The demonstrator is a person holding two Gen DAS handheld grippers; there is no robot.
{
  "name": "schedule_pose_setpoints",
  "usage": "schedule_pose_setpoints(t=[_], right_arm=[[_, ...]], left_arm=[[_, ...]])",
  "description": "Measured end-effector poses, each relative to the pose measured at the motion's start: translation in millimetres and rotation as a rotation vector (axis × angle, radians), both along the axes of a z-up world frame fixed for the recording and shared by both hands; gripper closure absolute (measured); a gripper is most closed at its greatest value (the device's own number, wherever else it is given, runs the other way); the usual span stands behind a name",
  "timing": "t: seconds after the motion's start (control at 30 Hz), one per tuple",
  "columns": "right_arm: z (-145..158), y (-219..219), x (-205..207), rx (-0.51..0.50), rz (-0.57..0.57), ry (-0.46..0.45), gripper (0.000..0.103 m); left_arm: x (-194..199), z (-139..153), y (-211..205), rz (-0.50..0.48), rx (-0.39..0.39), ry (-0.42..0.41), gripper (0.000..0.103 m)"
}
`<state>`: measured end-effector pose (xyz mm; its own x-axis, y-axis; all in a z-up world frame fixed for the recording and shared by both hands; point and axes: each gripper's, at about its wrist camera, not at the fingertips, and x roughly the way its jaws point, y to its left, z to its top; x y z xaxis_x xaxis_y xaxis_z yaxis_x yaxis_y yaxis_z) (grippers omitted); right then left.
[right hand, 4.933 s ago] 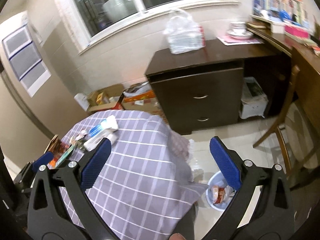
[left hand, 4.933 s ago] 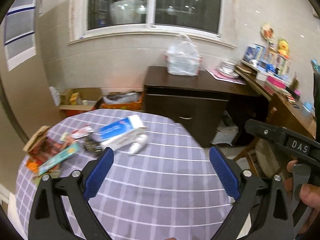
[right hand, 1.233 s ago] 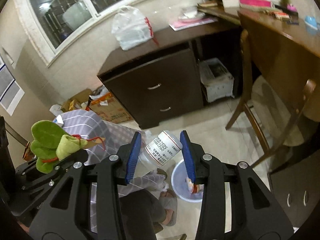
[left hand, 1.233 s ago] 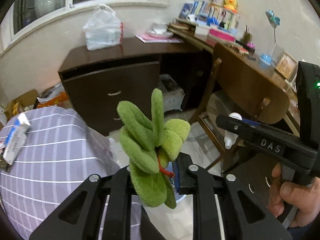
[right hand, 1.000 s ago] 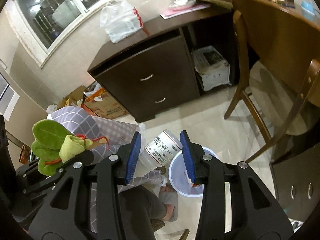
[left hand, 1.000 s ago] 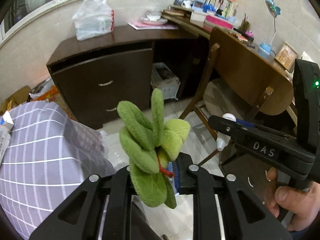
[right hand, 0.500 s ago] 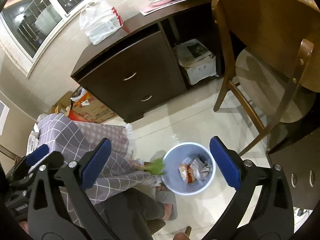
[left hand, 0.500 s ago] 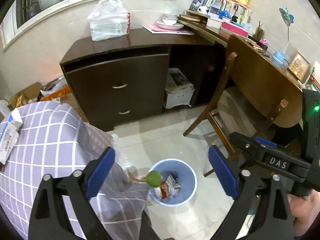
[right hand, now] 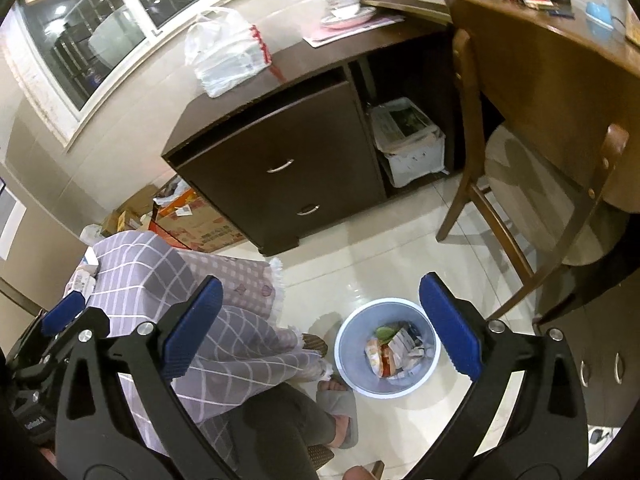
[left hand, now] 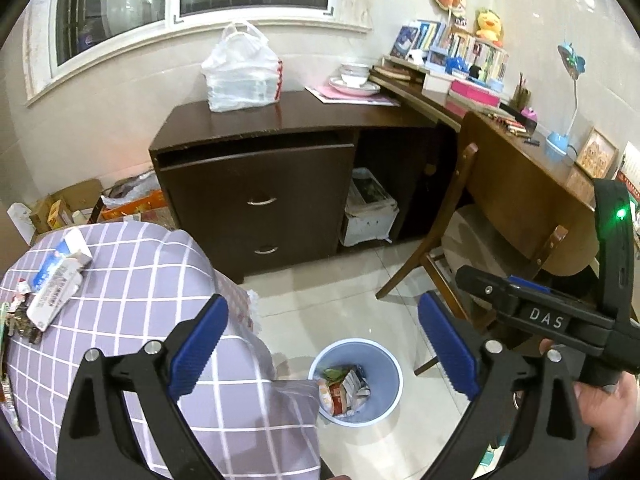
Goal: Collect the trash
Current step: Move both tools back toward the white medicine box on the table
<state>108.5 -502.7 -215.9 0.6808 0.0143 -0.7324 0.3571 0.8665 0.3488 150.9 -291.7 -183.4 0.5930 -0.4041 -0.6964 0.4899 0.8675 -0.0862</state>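
Trash [left hand: 56, 280] lies on the bench [left hand: 140, 280]; both tools, left [left hand: 324, 344] and right [right hand: 320, 324], hang spread and empty over the bin [right hand: 352, 316]. Swing back wide, then pinch firmly.

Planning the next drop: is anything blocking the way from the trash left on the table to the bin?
Nothing visible does. The blue bin stands open-topped on the floor just past the table's draped edge, and the carton lies uncovered on top.
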Motion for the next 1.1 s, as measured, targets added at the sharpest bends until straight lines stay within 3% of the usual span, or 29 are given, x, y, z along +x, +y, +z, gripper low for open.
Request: schedule_pose_setpoints(t=[0.27, 0.67, 0.87, 1.1], right_arm=[[31.4, 45.1, 16.8, -0.037, 0.081, -0.047, 0.006], [57.9, 154.5, 55.1, -0.086, 0.287, -0.075, 0.006], [56.6, 218.6, 79.6, -0.094, 0.406, -0.061, 0.006], [38.7, 282.0, 112.1, -0.079, 0.516, -0.017, 0.006]], left_arm=[[-2.2, 20.9, 45.3, 0.066, -0.023, -0.053, 0.009], [3.4, 36.6, 157.6, 0.259, -0.009, -0.129, 0.008], [6.5, 26.0, 221.5, 0.368, 0.031, -0.137, 0.008], [19.3, -6.9, 297.1, 0.491, 0.070, -0.083, 0.008]])
